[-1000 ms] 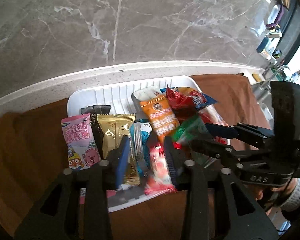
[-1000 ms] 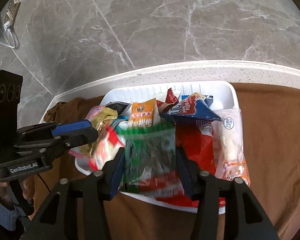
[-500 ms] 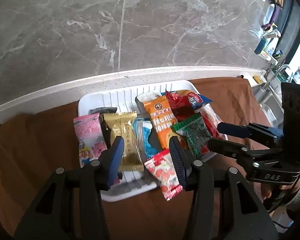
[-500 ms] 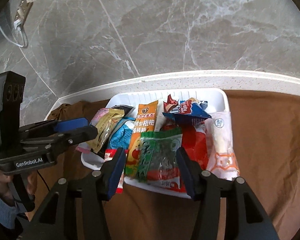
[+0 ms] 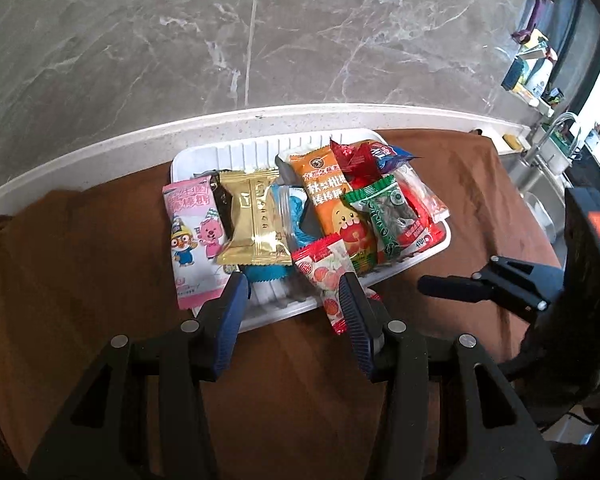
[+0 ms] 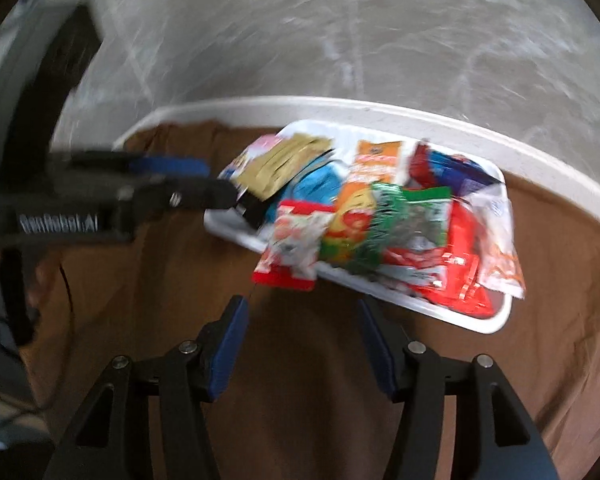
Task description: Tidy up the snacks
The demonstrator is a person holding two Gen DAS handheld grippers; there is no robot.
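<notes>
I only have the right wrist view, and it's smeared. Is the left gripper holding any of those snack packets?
Observer: No. In the left wrist view the left gripper is open, with nothing pinched in it.
Operator: What is the pink thing behind the gold packet?
Observer: A pink packet with cartoon characters, overhanging the left edge of the white tray, above the brown cloth.
Operator: Anything beyond the cloth?
Observer: A sink tap, past its far right corner.

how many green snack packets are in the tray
1: the green snack packet lies toward the white tray's right side, overlapping the orange packet. Others may be buried.
</notes>
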